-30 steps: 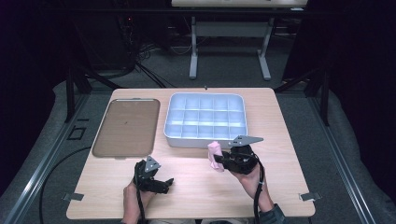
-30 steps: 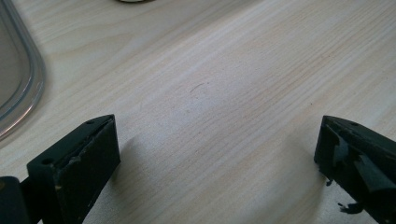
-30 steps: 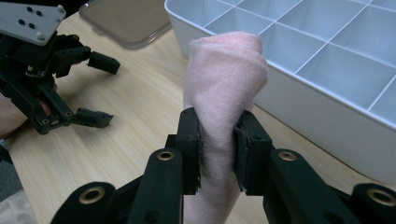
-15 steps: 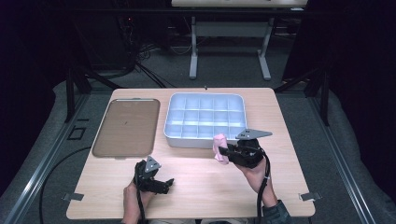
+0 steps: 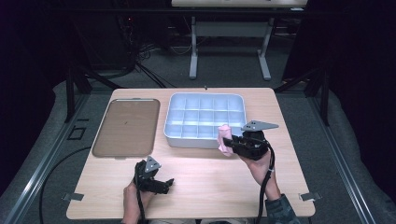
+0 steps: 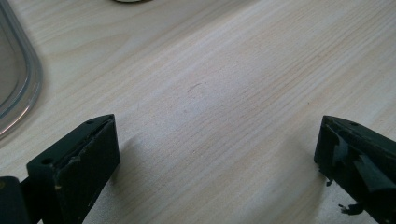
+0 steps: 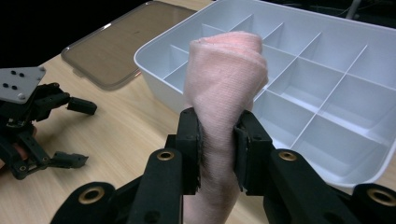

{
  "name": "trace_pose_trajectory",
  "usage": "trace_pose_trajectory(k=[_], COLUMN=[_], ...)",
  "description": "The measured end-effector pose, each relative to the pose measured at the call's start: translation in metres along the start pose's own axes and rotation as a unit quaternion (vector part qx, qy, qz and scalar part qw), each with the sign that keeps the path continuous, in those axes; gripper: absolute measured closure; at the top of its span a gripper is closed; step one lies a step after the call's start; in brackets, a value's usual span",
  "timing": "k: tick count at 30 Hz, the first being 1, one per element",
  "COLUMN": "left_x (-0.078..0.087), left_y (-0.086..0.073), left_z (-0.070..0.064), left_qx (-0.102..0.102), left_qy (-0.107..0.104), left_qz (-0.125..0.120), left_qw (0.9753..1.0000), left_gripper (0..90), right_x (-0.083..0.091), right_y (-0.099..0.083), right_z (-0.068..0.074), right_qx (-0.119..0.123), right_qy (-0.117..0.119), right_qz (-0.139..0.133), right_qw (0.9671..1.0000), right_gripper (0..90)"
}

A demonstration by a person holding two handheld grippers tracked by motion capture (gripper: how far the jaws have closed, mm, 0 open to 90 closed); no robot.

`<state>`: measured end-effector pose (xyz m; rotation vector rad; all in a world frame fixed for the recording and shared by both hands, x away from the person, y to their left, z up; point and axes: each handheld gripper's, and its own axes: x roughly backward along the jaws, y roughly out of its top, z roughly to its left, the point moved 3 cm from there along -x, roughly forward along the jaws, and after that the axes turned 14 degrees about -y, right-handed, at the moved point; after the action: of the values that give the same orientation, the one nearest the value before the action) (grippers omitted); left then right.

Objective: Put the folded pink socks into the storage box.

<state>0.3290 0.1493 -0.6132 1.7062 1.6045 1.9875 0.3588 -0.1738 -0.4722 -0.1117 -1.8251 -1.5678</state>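
Pink cloth roll [image 7: 224,84] upright, right tongs [image 7: 218,144] clamping midway

wooden table [image 5: 210,186] | white compartment tray [image 5: 205,119]; brown lid [image 5: 125,127], probably flat

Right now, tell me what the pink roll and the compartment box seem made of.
Pink roll: likely soft knit cloth, matte; fuzzy weave, pinched in by the right hand-held gripper.
Compartment box: probably moulded plastic, pale grey-white, smooth with a slight sheen on its thin dividers.
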Motion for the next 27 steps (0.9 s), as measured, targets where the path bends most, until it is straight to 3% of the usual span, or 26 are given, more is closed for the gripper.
trace_pose_trajectory(k=[21,27], left_x=[0.0,0.0], left_y=[0.0,0.0], left_z=[0.0,0.0], left_qx=[-0.001,-0.001], left_qy=[-0.001,-0.001], left_qz=[0.0,0.0], left_qw=[1.0,1.0], left_gripper=[0.0,0.0], right_x=[-0.019,-0.026], right_y=[0.017,0.016], right_z=[-0.031,-0.042], right_qx=[-0.017,-0.024], right_qy=[-0.04,-0.05], right_qz=[-0.005,0.005], right_qw=[0.9991,0.9985], right_gripper=[73.7,73.6])
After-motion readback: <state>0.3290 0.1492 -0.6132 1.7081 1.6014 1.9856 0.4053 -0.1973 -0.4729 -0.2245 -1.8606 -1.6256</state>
